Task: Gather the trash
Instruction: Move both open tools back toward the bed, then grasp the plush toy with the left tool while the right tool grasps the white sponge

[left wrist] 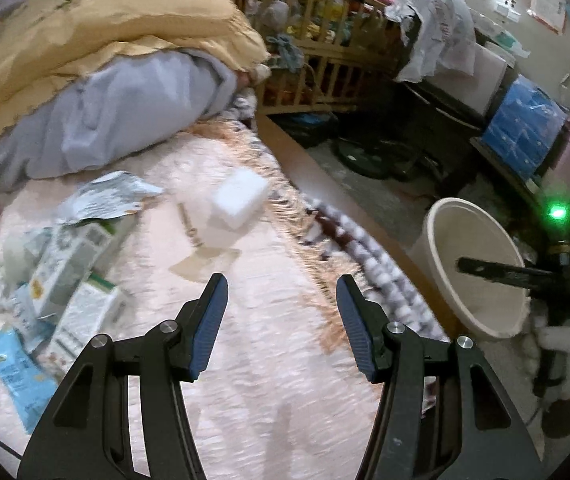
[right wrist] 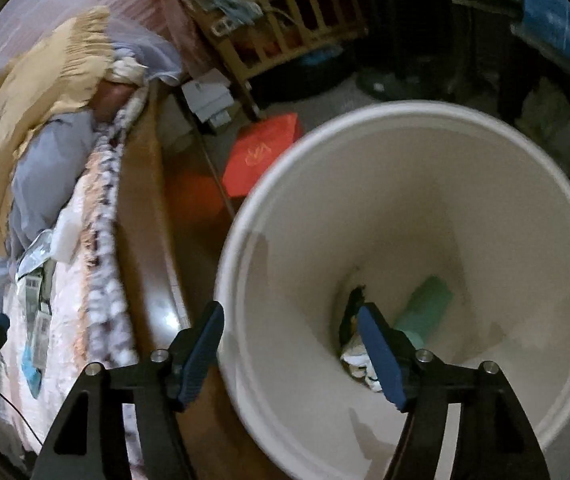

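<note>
Our left tongs (left wrist: 281, 294) are hanging half-open and empty over the pink bedspread (left wrist: 269, 360), nearer the trash pile (left wrist: 65, 256) lying up-left, boxes seemingly lengthwise toward us, while our empty, parted right tongs (right wrist: 289, 326) are straddling the bin (right wrist: 365, 128) rim.

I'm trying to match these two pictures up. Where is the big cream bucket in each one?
Left wrist view: the cream bucket stands at the right, on the floor beside the bed, with the right gripper over it.
Right wrist view: the bucket fills the right half, seen from above.
Shared landmark: the wooden crib at top.
</note>
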`<state>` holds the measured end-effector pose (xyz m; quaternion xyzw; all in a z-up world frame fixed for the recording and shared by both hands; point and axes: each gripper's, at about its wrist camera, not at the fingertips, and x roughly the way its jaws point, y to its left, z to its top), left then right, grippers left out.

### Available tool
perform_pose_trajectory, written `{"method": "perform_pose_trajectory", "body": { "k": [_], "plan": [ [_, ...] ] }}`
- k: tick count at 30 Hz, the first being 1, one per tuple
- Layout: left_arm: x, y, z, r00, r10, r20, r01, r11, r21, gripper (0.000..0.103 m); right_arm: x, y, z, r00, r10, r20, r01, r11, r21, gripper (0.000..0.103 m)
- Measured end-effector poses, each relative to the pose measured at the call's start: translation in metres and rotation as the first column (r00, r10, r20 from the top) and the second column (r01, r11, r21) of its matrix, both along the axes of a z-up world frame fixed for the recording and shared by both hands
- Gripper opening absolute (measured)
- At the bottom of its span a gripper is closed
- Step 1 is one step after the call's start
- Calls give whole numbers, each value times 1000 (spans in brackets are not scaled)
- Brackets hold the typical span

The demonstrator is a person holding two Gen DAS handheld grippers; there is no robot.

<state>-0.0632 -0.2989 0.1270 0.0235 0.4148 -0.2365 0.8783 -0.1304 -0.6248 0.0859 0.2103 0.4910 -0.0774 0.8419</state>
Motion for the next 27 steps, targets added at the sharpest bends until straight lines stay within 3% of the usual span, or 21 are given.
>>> {"method": "perform_pose_trajectory", "body": {
  "k": [7,13,20,27],
  "plan": [
    [-9,40,4,997,71,33,-72,997,22,55,-8,60,54,986,88,141,-84,996,-36,74],
    [-15,80,8,990,137,42,-138,990,26,55,3,132,76,955,194,226,-188,981,-46,76],
    [-15,148,9,975,223,6,-223,975,-6,57,30,214,73,914,334,231,-328,942,-63,78],
    [-10,222,-4,947,317,-41,-318,948,3,60,64,268,50,888,426,174,-422,905,-56,78]
  ]
}}
